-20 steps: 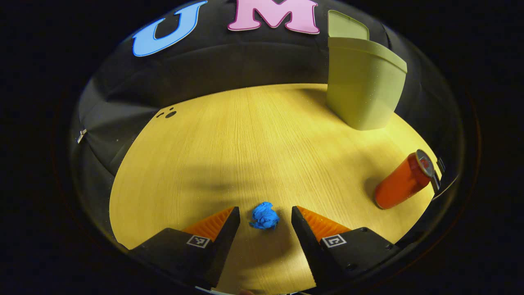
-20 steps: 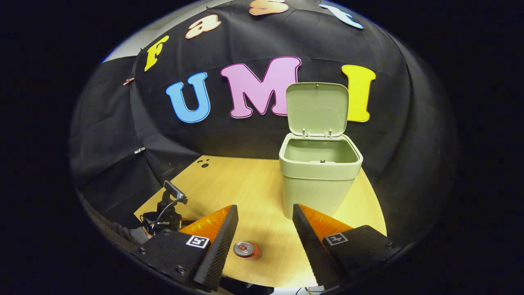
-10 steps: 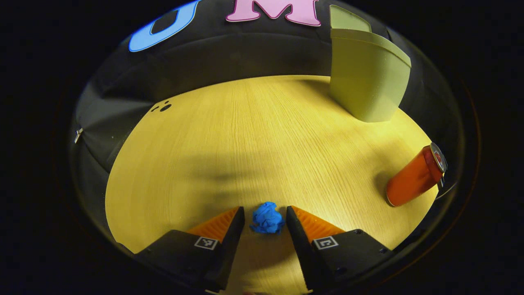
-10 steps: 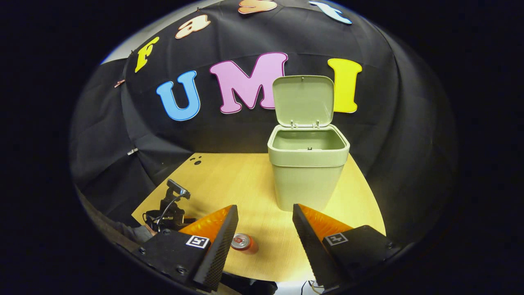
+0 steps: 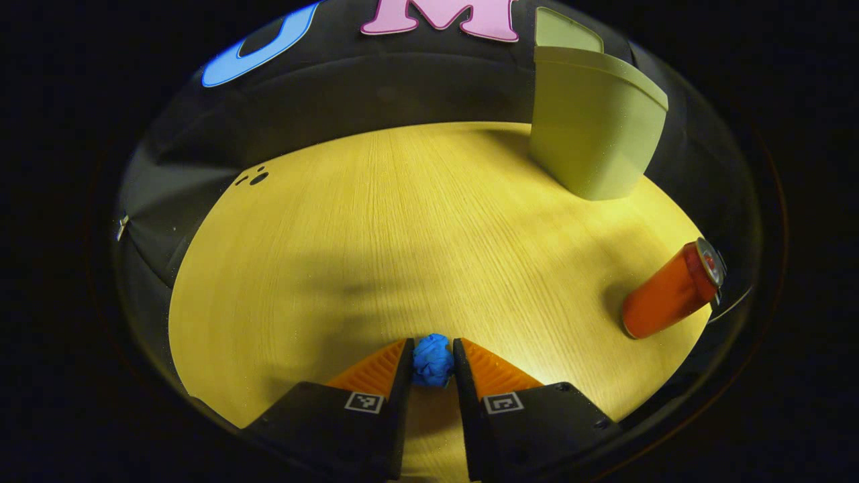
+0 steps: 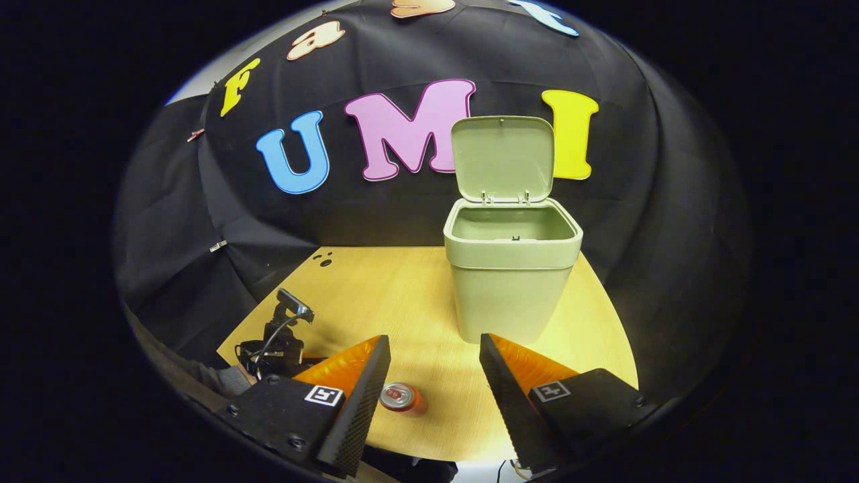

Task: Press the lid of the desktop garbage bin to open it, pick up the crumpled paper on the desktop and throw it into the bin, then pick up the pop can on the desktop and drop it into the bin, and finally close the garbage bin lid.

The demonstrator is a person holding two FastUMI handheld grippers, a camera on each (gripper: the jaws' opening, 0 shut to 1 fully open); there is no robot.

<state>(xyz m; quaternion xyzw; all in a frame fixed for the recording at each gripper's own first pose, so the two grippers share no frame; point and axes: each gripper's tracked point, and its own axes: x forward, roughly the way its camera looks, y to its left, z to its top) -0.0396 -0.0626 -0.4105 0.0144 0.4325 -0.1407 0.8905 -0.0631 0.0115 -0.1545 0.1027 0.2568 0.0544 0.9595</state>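
a second earlier the left hand-held gripper (image 5: pixel 433 362) stood with its jaws wide apart and the crumpled paper (image 5: pixel 432 360) lay loose between them on the bench (image 5: pixel 402 228). half a second later the gap had narrowed to just beside the paper on both sides. by now the fingers (image 5: pixel 402 365) had closed in until both touched the blue ball (it looked narrower than before, pinched between them). the right hand-held gripper (image 6: pixel 429 369) shifted slightly over the same second, so the bin (image 6: pixel 512 282) and the pop can (image 6: pixel 401 397) sat a little differently in the right gripper view; its jaws did not change their spread.
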